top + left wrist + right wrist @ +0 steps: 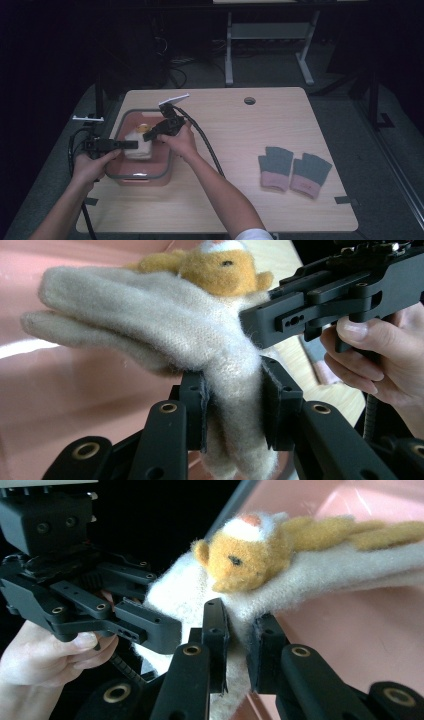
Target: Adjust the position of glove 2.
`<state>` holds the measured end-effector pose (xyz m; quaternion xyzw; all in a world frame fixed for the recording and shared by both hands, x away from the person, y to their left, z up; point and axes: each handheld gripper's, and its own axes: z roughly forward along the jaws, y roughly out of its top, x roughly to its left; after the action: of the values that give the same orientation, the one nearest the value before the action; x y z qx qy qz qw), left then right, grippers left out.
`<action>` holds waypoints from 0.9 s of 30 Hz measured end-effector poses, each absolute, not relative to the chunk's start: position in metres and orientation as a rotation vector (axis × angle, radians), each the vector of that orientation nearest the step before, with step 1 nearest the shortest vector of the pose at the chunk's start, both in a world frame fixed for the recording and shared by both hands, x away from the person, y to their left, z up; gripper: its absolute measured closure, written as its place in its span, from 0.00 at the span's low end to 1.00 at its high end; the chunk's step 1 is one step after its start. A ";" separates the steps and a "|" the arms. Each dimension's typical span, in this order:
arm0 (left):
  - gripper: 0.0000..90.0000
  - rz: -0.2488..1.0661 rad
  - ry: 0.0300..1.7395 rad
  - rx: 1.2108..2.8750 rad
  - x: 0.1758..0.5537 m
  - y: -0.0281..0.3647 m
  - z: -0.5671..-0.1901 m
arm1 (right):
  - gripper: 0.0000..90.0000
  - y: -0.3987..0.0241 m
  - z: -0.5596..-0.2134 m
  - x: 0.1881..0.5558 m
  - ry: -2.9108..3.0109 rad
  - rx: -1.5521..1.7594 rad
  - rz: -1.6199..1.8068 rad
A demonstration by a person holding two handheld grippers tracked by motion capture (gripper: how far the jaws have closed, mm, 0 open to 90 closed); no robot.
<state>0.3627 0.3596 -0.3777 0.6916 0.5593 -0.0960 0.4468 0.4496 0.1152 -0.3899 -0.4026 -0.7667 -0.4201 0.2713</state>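
**Two grippers hold a fuzzy glove over a pink box**

In the left middle of the high view, a fuzzy cream wool glove with an orange animal face [138,145] hangs over a pink box with a grey rim [167,167]. The box sits on the left part of the light wooden bench [240,150].

The left hand-held gripper [132,145] comes in from the left, and its jaws squeeze the glove's edge. In the left gripper view the wool [235,385] bunches between the black pads. The right hand-held gripper [150,135] comes in from the right and pinches another bit of the same glove [240,625].

Low on the right of the high view, a pair of grey gloves with pink cuffs [294,171] lies flat on the bench, well apart from the box.
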 end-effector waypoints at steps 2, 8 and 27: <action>0.75 -0.254 1.402 1.718 0.363 0.357 -0.383 | 0.88 0.115 -0.397 0.450 -2.068 -1.094 -1.110; 0.75 -0.262 1.430 1.741 0.364 0.353 -0.395 | 0.84 0.113 -0.407 0.449 -2.098 -1.119 -1.058; 0.75 -0.172 1.492 1.892 0.364 0.336 -0.402 | 0.78 0.101 -0.396 0.442 -2.230 -1.174 -0.988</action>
<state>0.3638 0.3364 -0.4018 0.7322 0.5774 -0.0665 0.3551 0.4421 0.1010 -0.3964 -0.4234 -0.8045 -0.3563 0.2157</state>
